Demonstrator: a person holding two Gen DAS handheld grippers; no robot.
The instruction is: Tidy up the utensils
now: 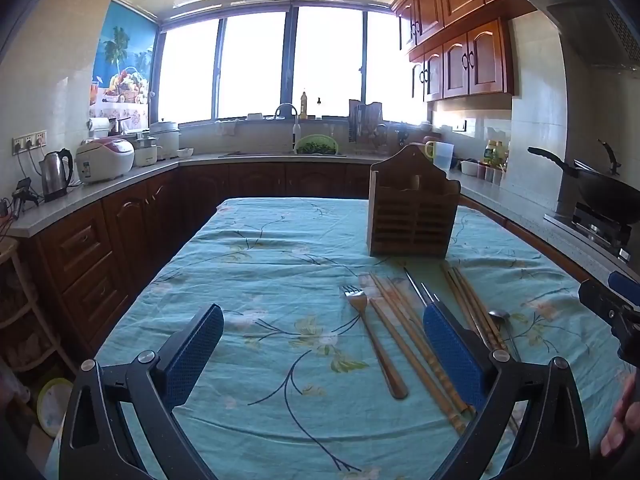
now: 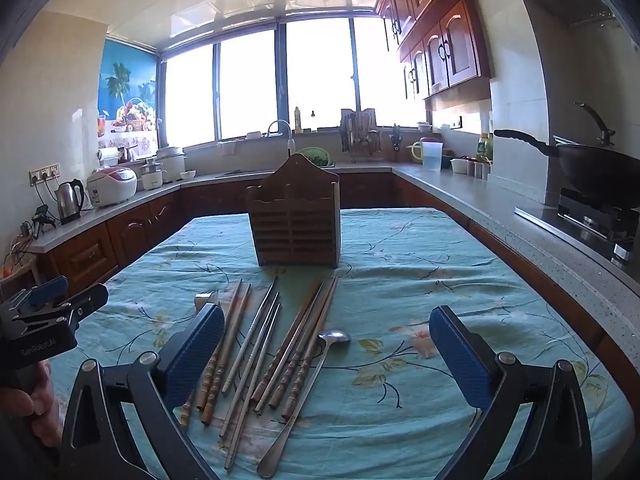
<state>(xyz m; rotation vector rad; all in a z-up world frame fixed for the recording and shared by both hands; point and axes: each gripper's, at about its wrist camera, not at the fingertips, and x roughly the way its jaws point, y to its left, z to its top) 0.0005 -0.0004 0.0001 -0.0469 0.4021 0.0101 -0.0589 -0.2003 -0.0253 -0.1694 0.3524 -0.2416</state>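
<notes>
A wooden slatted utensil holder (image 1: 412, 208) (image 2: 296, 216) stands upright mid-table. In front of it lie a fork (image 1: 374, 336), several bamboo chopsticks (image 1: 416, 344) (image 2: 298, 352), metal chopsticks (image 2: 256, 344) and a metal spoon (image 2: 316, 376) (image 1: 500, 316), side by side on the teal floral tablecloth (image 1: 280, 272) (image 2: 420, 264). My left gripper (image 1: 324, 360) is open and empty, hovering left of the utensils. My right gripper (image 2: 328, 360) is open and empty above the chopsticks and spoon. Each gripper shows at the edge of the other's view.
Kitchen counters (image 1: 120, 184) run around the table on three sides. A kettle (image 1: 56, 174) and rice cooker (image 1: 105, 159) stand at left, a sink (image 1: 286, 120) at the back, and a wok (image 2: 592, 168) on the stove at right.
</notes>
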